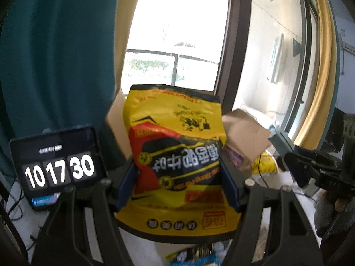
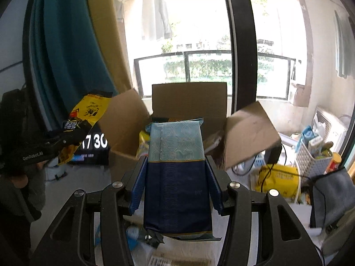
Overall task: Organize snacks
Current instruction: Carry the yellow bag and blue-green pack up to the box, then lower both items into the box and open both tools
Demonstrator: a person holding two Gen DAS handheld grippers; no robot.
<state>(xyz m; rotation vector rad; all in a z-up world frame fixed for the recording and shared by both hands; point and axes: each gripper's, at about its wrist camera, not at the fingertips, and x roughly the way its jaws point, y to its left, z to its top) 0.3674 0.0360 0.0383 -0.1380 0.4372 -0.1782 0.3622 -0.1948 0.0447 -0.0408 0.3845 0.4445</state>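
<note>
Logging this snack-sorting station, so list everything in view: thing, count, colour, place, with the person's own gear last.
Yellow snack bag: 1, yellow, red and black, held upside down between the left fingers.
Blue package: 1, navy with a pale teal end, clamped by the right gripper in front of the box.
Cardboard box: 1, brown, flaps open, under the window, some packets inside.
Clock display: 1, black with white digits, left of the box.
White basket: 1, holds small items, far right.
Yellow packet: 1, on the table by the basket.
Curtain: 1, teal, left.
Left gripper: black, blue pads.
Right gripper: black, blue pads.
</note>
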